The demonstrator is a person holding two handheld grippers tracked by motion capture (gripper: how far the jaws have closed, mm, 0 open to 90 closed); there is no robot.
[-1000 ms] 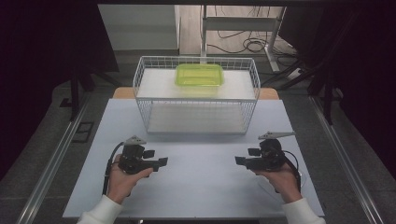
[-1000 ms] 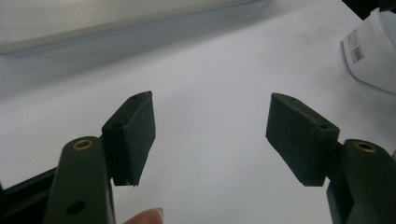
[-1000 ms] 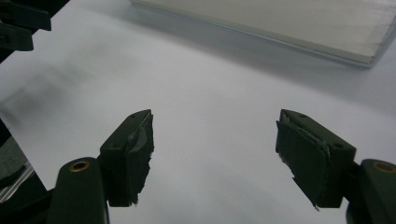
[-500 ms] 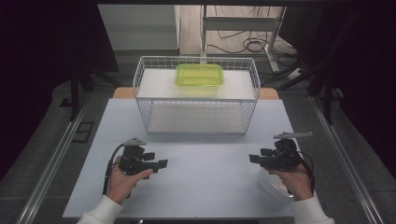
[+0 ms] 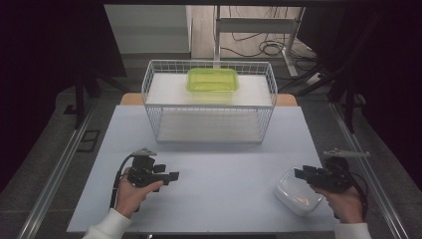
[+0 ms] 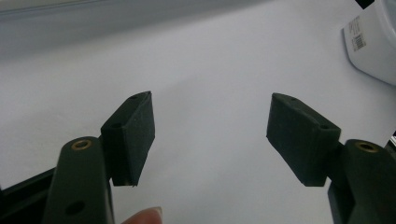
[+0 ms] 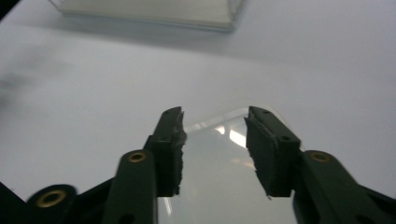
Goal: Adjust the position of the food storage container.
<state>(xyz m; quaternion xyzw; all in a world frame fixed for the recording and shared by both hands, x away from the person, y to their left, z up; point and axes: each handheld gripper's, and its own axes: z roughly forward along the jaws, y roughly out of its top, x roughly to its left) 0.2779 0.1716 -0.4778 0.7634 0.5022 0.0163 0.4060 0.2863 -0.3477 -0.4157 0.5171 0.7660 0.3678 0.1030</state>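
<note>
Spanning frame: pale blue table (image 5: 219,199), grey floor (image 5: 54,164), dark surrounds.

My table (image 5: 219,169) is pale and matte — a white wire basket (image 5: 209,107) stands at its far middle, and a clear plastic container (image 5: 297,191) lies near my right corner.

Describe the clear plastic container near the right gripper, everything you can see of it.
The clear plastic container is a shallow, see-through tub with rounded corners and a whitish sheen, open side up as far as can be told. It lies flat near the right front corner of the pale table. A small printed label shows on its side in the left gripper view. The right gripper hangs over its rim; the jaws have just been closing, and in the right gripper view the rim lies in the gap between them, not yet pinched.
</note>
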